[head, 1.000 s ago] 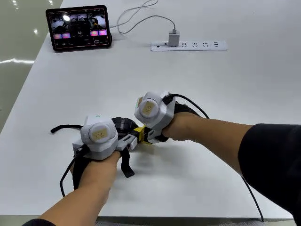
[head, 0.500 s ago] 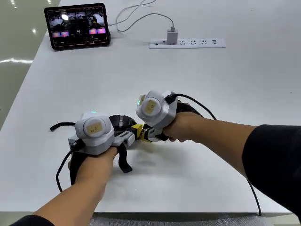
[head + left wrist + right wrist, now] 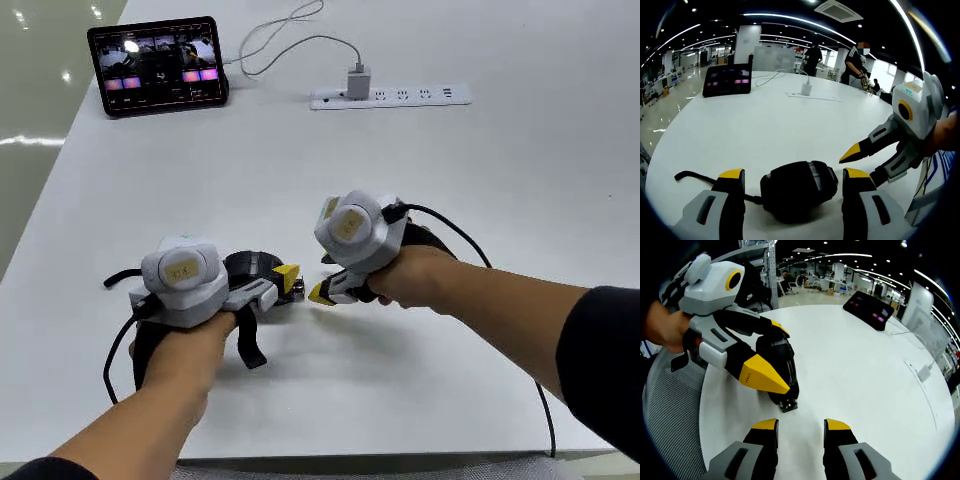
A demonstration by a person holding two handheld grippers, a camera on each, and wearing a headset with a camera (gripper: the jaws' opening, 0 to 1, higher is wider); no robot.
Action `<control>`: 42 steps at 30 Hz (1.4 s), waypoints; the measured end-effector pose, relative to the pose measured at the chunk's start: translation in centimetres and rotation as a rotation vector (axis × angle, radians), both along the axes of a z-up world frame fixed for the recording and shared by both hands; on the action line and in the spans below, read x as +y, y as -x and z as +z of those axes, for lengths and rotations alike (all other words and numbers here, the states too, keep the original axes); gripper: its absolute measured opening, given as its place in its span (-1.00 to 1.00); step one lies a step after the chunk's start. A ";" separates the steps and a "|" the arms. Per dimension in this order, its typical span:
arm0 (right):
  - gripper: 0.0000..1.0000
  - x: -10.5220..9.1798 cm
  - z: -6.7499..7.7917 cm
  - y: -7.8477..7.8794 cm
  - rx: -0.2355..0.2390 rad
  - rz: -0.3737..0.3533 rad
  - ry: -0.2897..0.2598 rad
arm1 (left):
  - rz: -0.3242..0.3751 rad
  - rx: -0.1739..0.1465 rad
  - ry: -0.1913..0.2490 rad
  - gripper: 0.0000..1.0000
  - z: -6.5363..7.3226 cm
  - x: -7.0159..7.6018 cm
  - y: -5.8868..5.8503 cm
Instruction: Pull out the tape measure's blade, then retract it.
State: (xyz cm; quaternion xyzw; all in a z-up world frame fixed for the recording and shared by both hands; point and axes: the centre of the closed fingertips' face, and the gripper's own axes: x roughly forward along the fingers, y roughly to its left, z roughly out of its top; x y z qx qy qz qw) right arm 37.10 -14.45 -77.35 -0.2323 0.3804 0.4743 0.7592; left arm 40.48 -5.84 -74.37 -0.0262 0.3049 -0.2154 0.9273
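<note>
The black tape measure (image 3: 252, 266) lies on the white table (image 3: 300, 170) with its blade fully in and its metal hook (image 3: 788, 405) at the mouth. My left gripper (image 3: 270, 277) is shut on the case, one yellow-tipped jaw on each side (image 3: 795, 176). A black strap (image 3: 690, 176) trails from the case. My right gripper (image 3: 322, 292) hovers just right of the hook, apart from it. In the right gripper view its jaws (image 3: 801, 427) stand a little open with nothing between them, pointed at the hook.
A tablet (image 3: 157, 65) stands at the far left of the table. A white power strip (image 3: 390, 97) with a charger and cable lies at the back. The table's left edge (image 3: 40, 220) drops to the floor. People stand far behind.
My right gripper has drawn back to the right, away from the tape measure's mouth, leaving a gap. The left gripper keeps hold of the case and has shifted slightly left.
</note>
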 end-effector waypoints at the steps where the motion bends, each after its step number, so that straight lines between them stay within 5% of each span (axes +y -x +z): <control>1: -0.34 -0.4 0.2 -0.1 -0.001 -0.024 -0.014 | -0.008 0.003 0.002 0.58 0.0 0.0 0.1; 12: -0.30 -5.9 1.0 0.9 0.008 -0.140 -0.056 | -0.064 0.002 0.018 0.99 0.2 0.8 0.8; 14: -0.28 -6.8 1.2 1.3 0.000 -0.145 -0.053 | -0.096 0.007 0.062 0.98 0.6 0.4 1.1; 17: -0.23 -8.0 1.9 1.4 -0.009 -0.166 -0.059 | -0.147 -0.011 0.064 0.98 1.0 0.3 1.5; 19: -0.21 -8.8 2.4 1.4 -0.026 -0.175 -0.065 | -0.168 0.007 0.067 0.98 1.0 0.5 1.9; 22: -0.21 -9.7 3.0 1.5 -0.034 -0.195 -0.081 | -0.228 -0.003 -0.029 0.98 0.7 1.3 2.1; 26: -0.15 -10.8 3.4 2.4 -0.023 -0.196 -0.103 | -0.269 -0.003 0.005 0.98 1.3 1.5 2.4; 29: -0.10 -11.7 3.8 3.0 -0.023 -0.208 -0.105 | -0.295 -0.013 -0.010 0.98 1.5 2.1 2.3; 42: 0.15 -15.6 4.6 5.0 -0.034 -0.256 -0.149 | -0.414 0.041 -0.011 0.98 1.8 3.6 3.8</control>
